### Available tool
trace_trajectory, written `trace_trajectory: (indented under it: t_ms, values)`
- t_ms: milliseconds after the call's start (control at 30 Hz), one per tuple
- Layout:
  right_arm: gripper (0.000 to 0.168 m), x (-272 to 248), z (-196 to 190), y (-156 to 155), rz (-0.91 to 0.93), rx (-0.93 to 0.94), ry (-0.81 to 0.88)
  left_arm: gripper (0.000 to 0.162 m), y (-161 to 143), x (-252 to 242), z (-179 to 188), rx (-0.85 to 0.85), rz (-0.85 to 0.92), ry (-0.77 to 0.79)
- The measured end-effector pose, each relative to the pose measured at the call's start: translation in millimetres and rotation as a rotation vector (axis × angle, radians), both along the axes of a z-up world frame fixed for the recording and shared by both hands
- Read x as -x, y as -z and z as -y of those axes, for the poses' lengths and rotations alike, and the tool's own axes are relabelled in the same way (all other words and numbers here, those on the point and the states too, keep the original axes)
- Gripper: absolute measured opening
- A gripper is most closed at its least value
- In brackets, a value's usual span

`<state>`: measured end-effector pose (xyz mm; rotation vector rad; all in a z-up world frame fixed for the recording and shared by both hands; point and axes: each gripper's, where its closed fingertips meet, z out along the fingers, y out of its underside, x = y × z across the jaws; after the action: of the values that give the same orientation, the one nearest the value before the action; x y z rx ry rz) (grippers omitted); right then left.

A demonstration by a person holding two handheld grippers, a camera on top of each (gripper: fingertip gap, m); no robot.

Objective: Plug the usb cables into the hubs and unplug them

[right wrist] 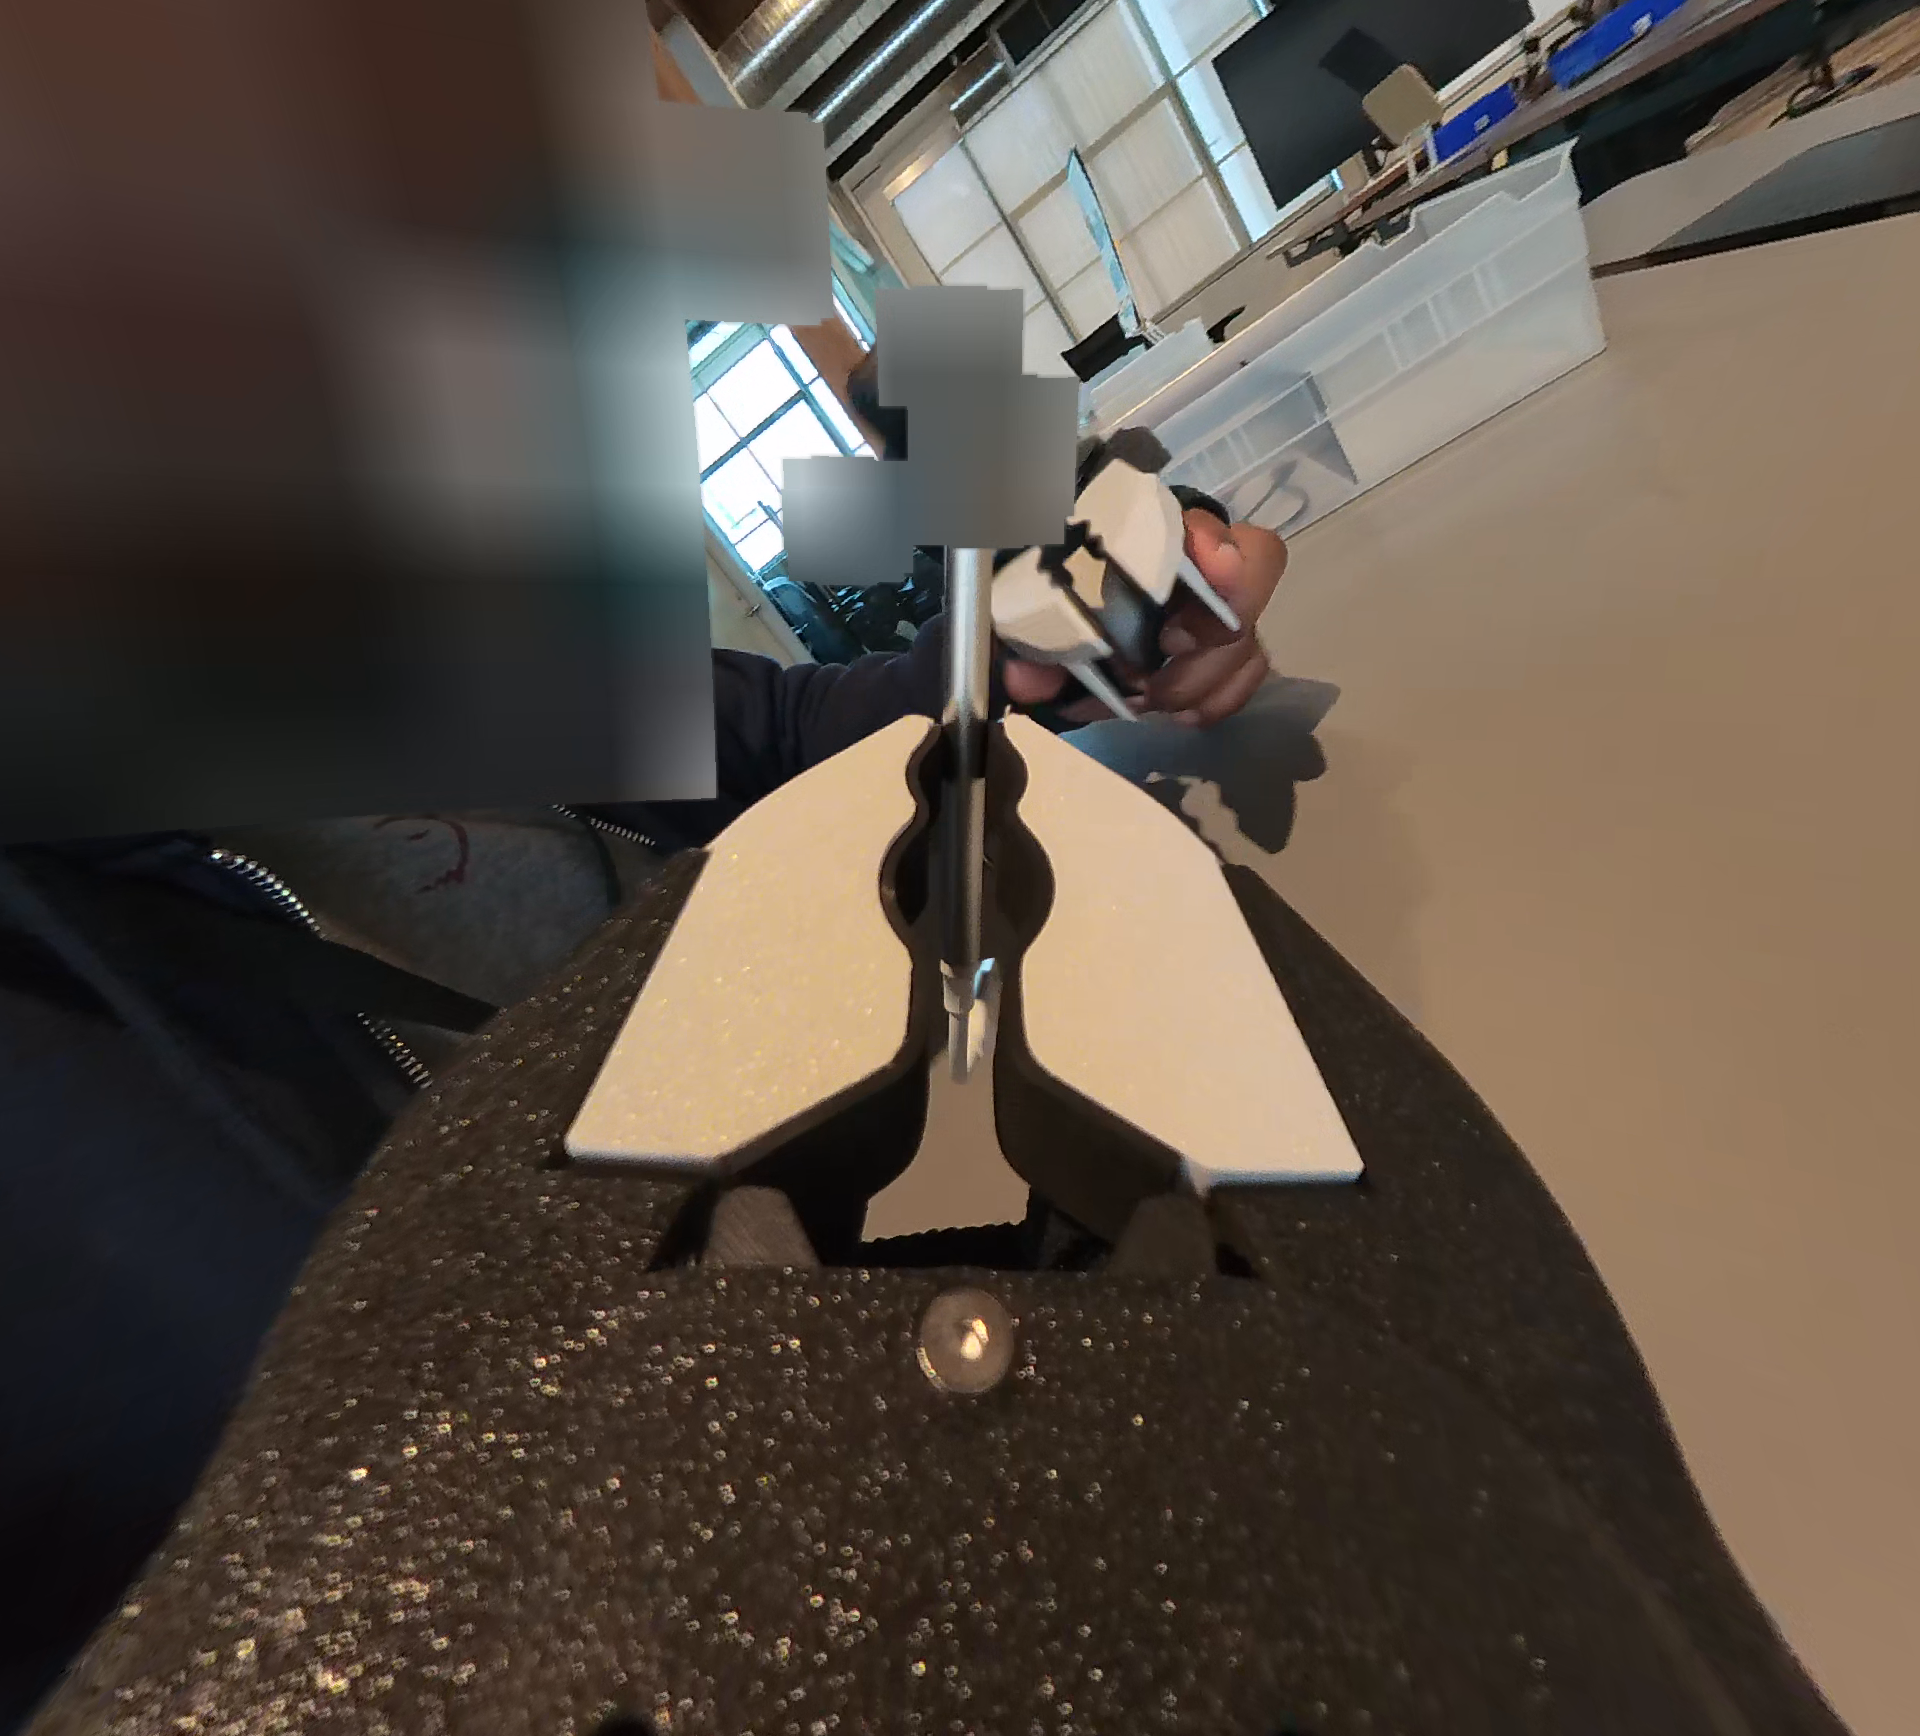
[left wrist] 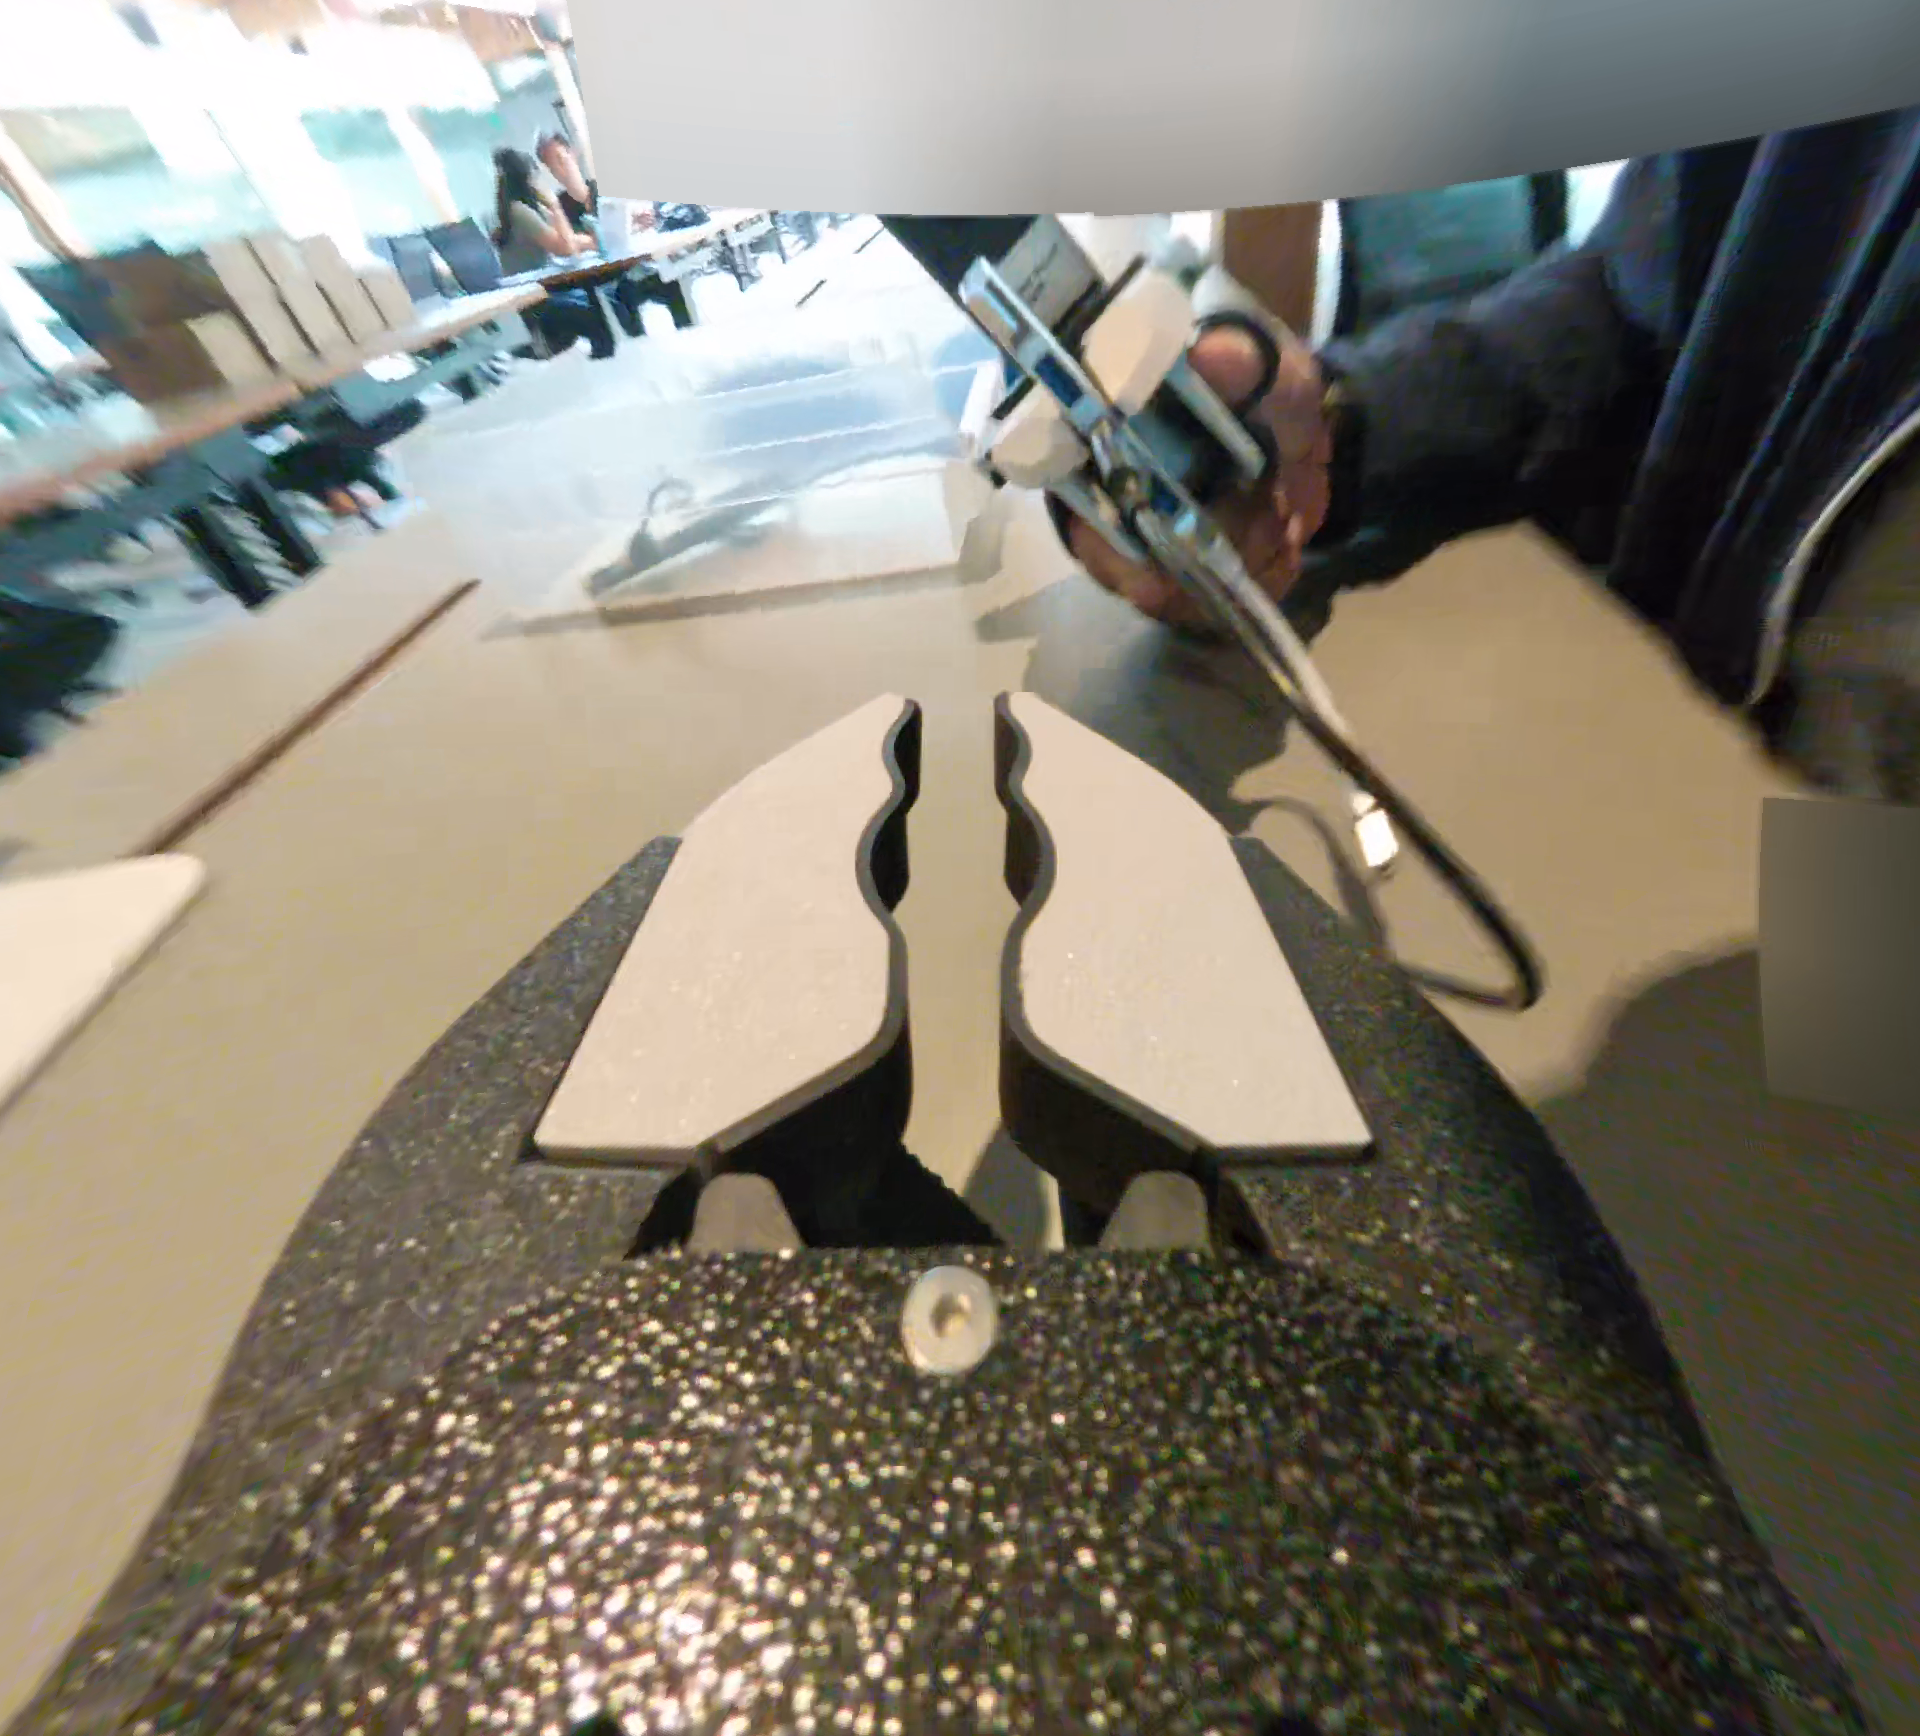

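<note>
The left gripper [left wrist: 956,855] fills the foreground of its own view. Its fingers stand a narrow gap apart with nothing between them, only bare table [left wrist: 436,855] showing through. To the right of it a black cable [left wrist: 1455,876] loops over the table and runs up to the hub [left wrist: 1184,543]. A white plug [left wrist: 1377,832] lies just below the hub, beside the cable. The hub is a slim silver bar, tilted, held off the table. The right gripper [left wrist: 1086,387] is clamped across the hub, and a hand [left wrist: 1278,481] grips the tool behind it. Left of the hub and farther back sits a clear bin [left wrist: 966,481]. It holds a grey thing [left wrist: 665,533] too blurred to name.

In the right wrist view the right gripper [right wrist: 966,751] has its fingers pressed tight on the hub [right wrist: 968,647], seen edge-on as a thin metal strip rising from between them. The hub's cable end [right wrist: 968,1011] hangs in the gap nearer the camera. Just past the hub, to its right, is the left gripper [right wrist: 1081,559], slightly parted and empty, in a hand [right wrist: 1216,637].

Only this view shows the bin [right wrist: 1455,304] clearly: it stands beyond the hub to the right and has dividers inside, with a looped thing [right wrist: 1283,491] in a near compartment. A dark monitor [right wrist: 1351,86] stands farther off. Only the left view shows the loop of cable and the plug.
</note>
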<state>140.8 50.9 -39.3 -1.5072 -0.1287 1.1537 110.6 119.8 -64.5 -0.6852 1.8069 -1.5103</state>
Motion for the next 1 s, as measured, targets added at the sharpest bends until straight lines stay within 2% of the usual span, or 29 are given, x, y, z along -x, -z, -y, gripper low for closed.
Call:
trace_trajectory:
  t_ms: [167,267,333,533,600,767,933,1000]
  values:
    - [0.007,-1.3,-2.6,1.0,0.034,-0.008,0.035,0.016,-29.2,-2.6,-1.7,0.386,-0.165,0.035]
    - [0.007,-2.4,-3.5,0.6,0.053,-0.023,0.06,0.018,-39.9,-3.1,-0.6,0.52,-0.251,0.051]
    - [0.008,-3.8,-4.0,-0.2,0.054,-0.031,0.071,0.02,-40.9,-1.3,8.7,0.503,-0.283,0.066]
    - [0.007,-2.0,-6.0,1.1,0.087,-0.04,0.089,0.033,-13.4,-7.1,31.8,0.206,-0.338,-0.03]
    - [0.007,0.6,-6.6,1.7,0.107,-0.044,0.095,0.036,-6.5,-5.4,41.7,0.187,-0.387,0.001]
    - [0.007,5.0,-7.5,2.2,0.126,-0.053,0.1,0.025,-3.7,-10.4,52.6,0.216,-0.4,0.019]
    - [0.008,8.5,-8.4,4.1,0.148,-0.05,0.099,0.008,6.2,-11.6,60.7,0.133,-0.409,0.032]
    - [0.007,9.1,-8.8,5.6,0.153,-0.04,0.095,0.008,8.3,-11.4,60.7,0.11,-0.412,0.033]
